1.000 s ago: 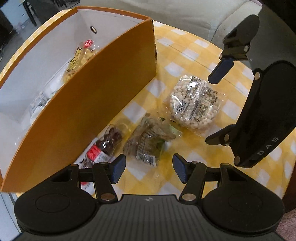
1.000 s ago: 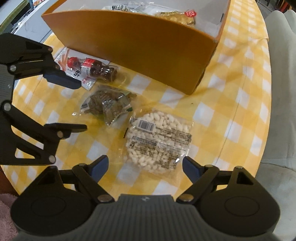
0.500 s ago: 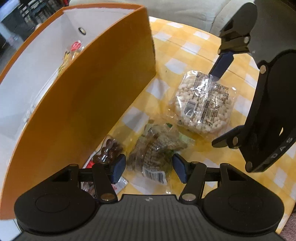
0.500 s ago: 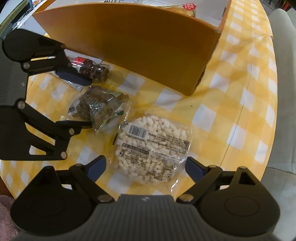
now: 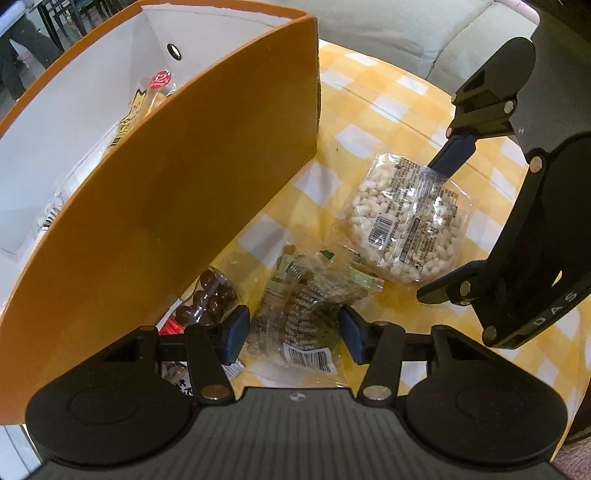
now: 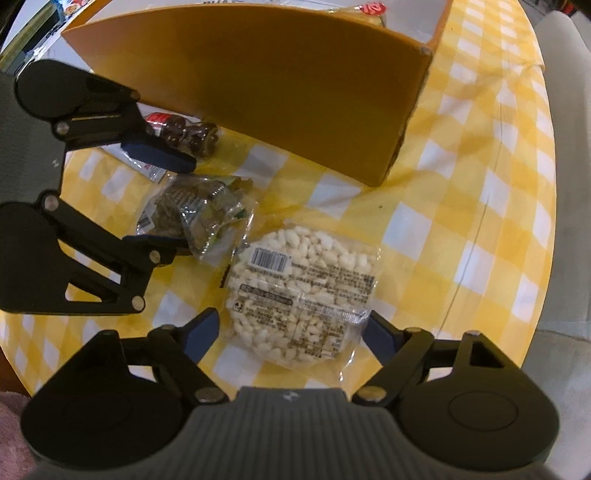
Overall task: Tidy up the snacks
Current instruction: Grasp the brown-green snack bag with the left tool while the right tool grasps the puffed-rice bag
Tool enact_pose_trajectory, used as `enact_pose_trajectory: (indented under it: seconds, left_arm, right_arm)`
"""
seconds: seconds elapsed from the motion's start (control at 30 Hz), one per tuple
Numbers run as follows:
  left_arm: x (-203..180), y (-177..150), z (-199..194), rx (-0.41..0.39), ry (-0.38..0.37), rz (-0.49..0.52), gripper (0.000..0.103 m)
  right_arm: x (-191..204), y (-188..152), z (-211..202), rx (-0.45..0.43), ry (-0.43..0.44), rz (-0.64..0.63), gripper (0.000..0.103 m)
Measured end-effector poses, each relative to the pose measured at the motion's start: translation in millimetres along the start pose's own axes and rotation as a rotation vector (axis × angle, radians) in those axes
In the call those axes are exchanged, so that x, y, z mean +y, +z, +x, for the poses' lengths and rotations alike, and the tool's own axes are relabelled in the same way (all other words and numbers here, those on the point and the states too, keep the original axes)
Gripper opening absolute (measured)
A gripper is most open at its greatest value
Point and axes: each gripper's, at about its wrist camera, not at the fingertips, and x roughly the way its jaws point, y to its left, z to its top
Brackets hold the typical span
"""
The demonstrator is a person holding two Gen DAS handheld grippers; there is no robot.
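My left gripper (image 5: 291, 332) is open, its fingers on either side of a clear bag of dark snacks (image 5: 295, 314), also seen in the right wrist view (image 6: 195, 214). My right gripper (image 6: 291, 332) is open around a round pack of white puffed rice (image 6: 299, 291), also seen in the left wrist view (image 5: 406, 221). A bag of chocolate balls (image 5: 207, 299) lies against the orange box (image 5: 166, 206). The box holds a yellow snack bag (image 5: 144, 107) and other packs.
The yellow checked tablecloth (image 6: 461, 206) covers a round table whose edge runs close on the right. The orange box wall (image 6: 277, 81) stands just behind the snacks. A pale sofa (image 5: 388, 33) sits beyond the table.
Both grippers have moved forward and down. The left now straddles the dark snack bag and the right straddles the puffed rice pack. Both stay open.
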Motion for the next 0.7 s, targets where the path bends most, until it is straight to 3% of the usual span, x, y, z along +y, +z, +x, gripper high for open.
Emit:
enact_pose_trajectory:
  seconds: [0.7]
  left_arm:
    - [-3, 3, 7, 0.044, 0.015, -0.091, 0.054]
  right_arm:
    - [5, 8, 1, 0.034, 0.006, -0.008, 0.071]
